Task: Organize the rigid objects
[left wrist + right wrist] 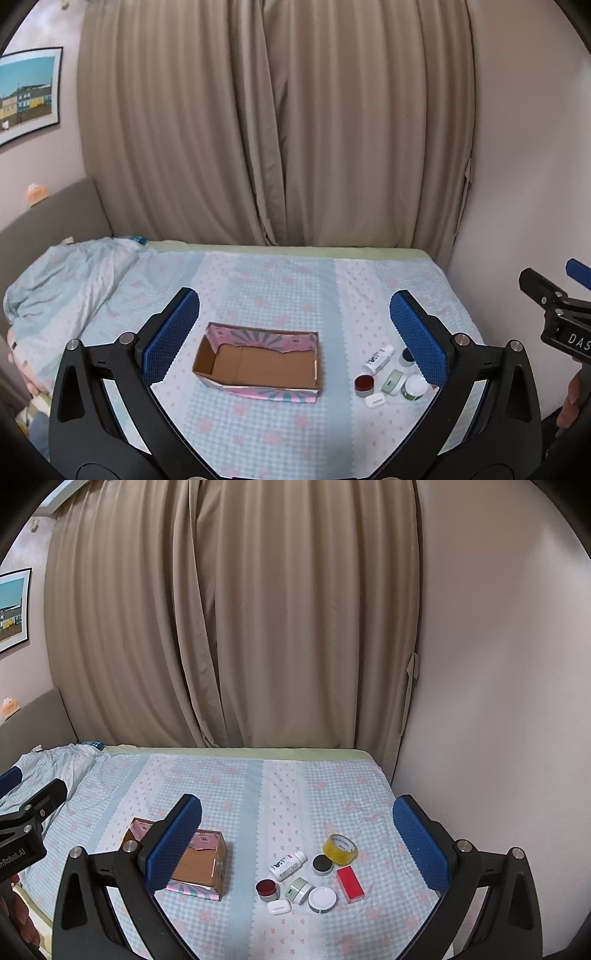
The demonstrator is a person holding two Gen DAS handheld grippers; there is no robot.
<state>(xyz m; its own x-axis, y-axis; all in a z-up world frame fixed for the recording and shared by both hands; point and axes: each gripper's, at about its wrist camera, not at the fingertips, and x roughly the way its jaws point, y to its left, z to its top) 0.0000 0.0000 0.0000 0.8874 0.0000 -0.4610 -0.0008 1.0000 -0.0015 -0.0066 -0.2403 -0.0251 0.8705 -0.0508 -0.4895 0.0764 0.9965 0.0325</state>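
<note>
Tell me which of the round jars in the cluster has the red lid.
The dark red-lidded jar, at the cluster's left edge nearest the cardboard box. The other jars have a black lid, a white lid and a pale green lid.

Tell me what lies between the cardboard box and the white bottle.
Nothing: between the cardboard box and the white bottle only bare checked bedsheet shows, plainest in the right wrist view.
</note>
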